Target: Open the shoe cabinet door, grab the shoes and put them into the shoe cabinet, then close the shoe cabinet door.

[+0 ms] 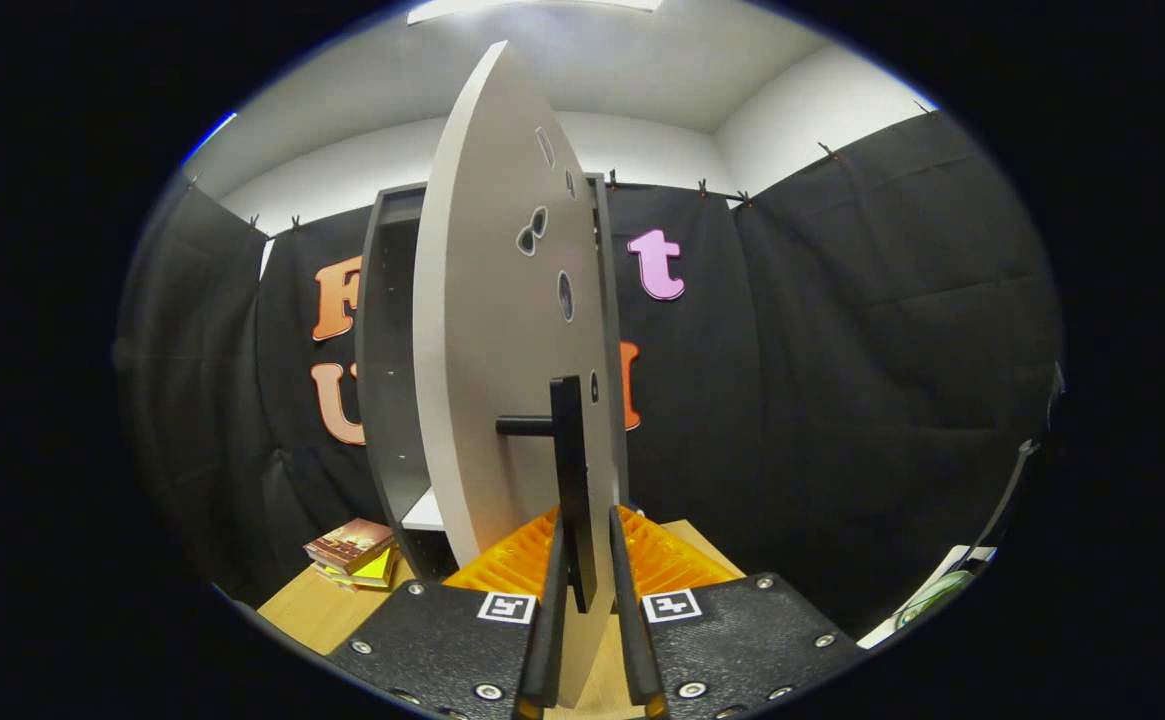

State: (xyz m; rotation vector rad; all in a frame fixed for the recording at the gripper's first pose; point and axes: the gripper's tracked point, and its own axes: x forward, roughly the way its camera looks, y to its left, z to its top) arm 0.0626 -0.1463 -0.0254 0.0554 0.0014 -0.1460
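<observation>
Tabletop [312, 605] carries cabinet [387, 350]; tool [588, 590] clamps handle [570, 480] (door [497, 330] swung edge-on).

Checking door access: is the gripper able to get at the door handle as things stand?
Likely yes. The gripper already has the handle between its fingers, with the door swung open edge-on; whether both fingers press on it is unclear.

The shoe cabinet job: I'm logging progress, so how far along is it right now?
The cabinet door already stands swung open, edge-on ahead, the dark cabinet interior showing beside it. In hand: the gripper has its fingers nearly closed around the door's black handle, though contact is unclear. Left: no shoes visibly inside yet; placing them and closing the door remain.
</observation>
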